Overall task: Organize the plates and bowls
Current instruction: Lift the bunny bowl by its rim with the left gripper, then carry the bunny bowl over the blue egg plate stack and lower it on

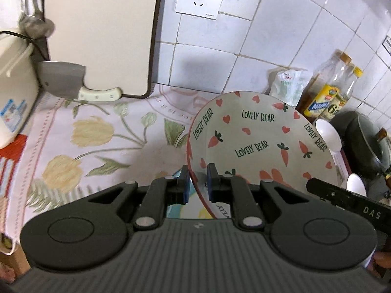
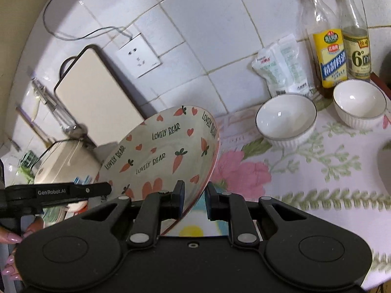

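Observation:
A cream plate [image 1: 256, 134] printed with carrots, hearts and "LOVELY BEAR" hangs tilted above the floral tablecloth [image 1: 80, 146], held at two opposite edges. My left gripper [image 1: 198, 174] is shut on its left rim, one pad on each face. In the right wrist view my right gripper [image 2: 195, 189] is shut on the right rim of the same plate [image 2: 156, 151]. Two white bowls [image 2: 286, 119] [image 2: 359, 102] stand on the cloth by the wall, to the right of the plate.
A cutting board [image 1: 102, 31] leans on the tiled wall with a cleaver [image 1: 63, 79] at its foot. A white appliance [image 1: 14, 92] stands at the left. Two bottles [image 2: 327, 48] and a pouch [image 2: 281, 66] line the back right. A dark pot [image 1: 361, 141] sits at far right.

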Available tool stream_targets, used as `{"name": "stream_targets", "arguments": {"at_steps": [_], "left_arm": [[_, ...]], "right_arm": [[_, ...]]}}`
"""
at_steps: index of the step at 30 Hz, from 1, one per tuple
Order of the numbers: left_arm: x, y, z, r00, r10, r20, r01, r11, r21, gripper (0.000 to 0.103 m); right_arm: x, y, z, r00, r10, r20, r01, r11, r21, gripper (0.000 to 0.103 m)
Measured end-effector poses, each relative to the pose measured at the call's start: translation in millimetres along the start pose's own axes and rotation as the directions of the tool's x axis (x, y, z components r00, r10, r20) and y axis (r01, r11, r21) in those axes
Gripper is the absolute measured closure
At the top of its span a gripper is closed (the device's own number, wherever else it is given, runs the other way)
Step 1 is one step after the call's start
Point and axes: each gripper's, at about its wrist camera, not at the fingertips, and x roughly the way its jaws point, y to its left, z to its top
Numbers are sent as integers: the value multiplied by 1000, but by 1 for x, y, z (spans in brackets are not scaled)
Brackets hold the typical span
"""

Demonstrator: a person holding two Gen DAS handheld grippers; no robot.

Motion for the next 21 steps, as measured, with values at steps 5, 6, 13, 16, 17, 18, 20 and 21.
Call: {"name": "stream_targets", "arguments": {"at_steps": [5, 6, 13, 16, 17, 18, 20, 21], "left_arm": [[-18, -9, -18, 999, 36, -15, -36, 999, 19, 91], [-21, -12, -22, 999, 41, -20, -40, 999, 26, 91], [-19, -13, -40, 997, 51, -53, -50, 998, 24, 90], [-12, -11, -48, 995, 58, -79, -57, 998, 24, 89], [-9, -10, -51, 994, 60, -88, -59, 998, 21, 89], [-7, -9, -53, 994, 63, -93, -61, 998, 21, 89], [0, -7, -57, 992, 70, -107, -68, 997, 21, 89], [4, -6, -59, 990, 75, -118, -73, 997, 20, 89]], "right_arm": [[-18, 0, -21, 1000, 15, -20, -15, 999, 42, 81], [-21, -1, -26, 1000, 16, -23, -15, 999, 47, 81], [-28, -5, -45, 999, 16, -49, -13, 998, 59, 81], [-27, -6, -50, 998, 7, -63, -3, 998, 60, 81], [-26, -8, -52, 998, 4, -70, 0, 998, 60, 81], [-23, -8, -54, 997, 0, -83, 5, 998, 61, 81], [-18, -11, -58, 994, -1, -112, 8, 998, 60, 80], [-15, -12, -60, 992, 0, -125, 8, 998, 61, 80]]}}
